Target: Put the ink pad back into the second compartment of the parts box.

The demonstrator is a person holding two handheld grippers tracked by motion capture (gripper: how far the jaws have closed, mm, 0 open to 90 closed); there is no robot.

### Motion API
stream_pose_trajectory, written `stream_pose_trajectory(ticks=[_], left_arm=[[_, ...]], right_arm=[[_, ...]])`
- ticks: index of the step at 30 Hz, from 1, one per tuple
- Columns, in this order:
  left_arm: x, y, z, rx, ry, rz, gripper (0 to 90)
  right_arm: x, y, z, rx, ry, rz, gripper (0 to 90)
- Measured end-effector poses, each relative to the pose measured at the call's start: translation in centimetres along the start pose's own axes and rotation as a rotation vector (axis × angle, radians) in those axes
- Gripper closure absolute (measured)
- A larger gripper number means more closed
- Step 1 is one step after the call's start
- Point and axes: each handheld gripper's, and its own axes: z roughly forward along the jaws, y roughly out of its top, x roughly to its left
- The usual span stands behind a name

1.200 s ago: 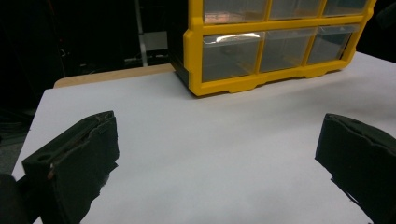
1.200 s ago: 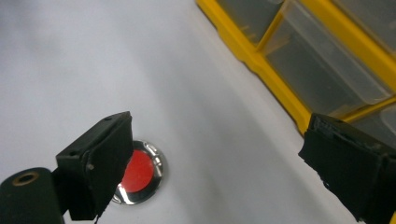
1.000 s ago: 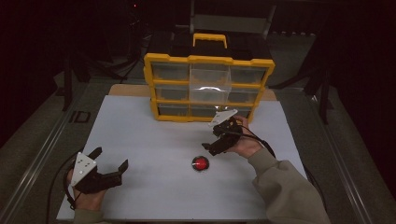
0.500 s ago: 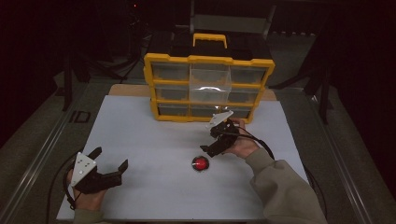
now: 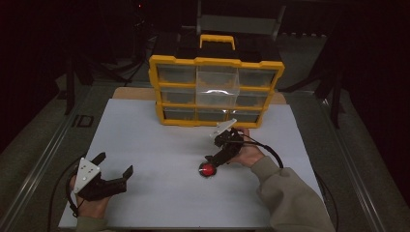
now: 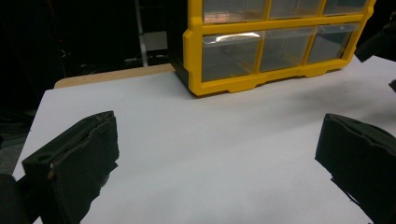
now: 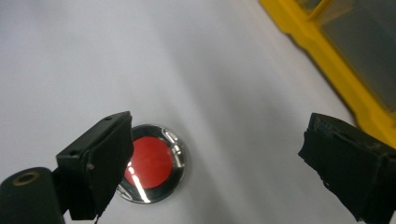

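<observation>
Lying flat on the white desk [image 5: 159, 145], the red disc [image 5: 208, 169] is sitting just in front of the yellow drawer organizer [image 5: 216, 92]. I am hovering my right tongs [image 7: 219, 172] over it, wide open, empty; my left tongs [image 6: 215, 172] are gaping empty too.

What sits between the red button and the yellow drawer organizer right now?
Nothing but bare white table; the high view shows the stretch from red button to yellow drawer organizer crossed above by the right gripper.

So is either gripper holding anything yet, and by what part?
Nothing is held. The right gripper is open above the red disc, one jaw over its edge; the left gripper is open over bare table.
</observation>
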Motion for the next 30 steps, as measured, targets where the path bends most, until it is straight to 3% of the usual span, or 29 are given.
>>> stream_pose_trajectory(ticks=[6,10,16,30], left_arm=[[0.0,0.0,0.0,0.001,0.001,0.001,0.1],[0.0,0.0,0.0,0.004,0.004,-0.001,0.1],[0.0,0.0,0.1,0.005,0.001,0.0,0.1],[-0.1,0.0,0.1,0.007,0.001,0.003,0.1]], right_arm=[[0.4,-0.1,0.6,0.01,0.018,-0.004,8.4],[1.6,-0.4,1.3,0.031,0.048,-0.023,8.4],[2.4,-0.9,1.8,0.044,0.053,-0.041,8.4],[3.2,-2.1,3.4,0.088,0.073,-0.027,8.5]])
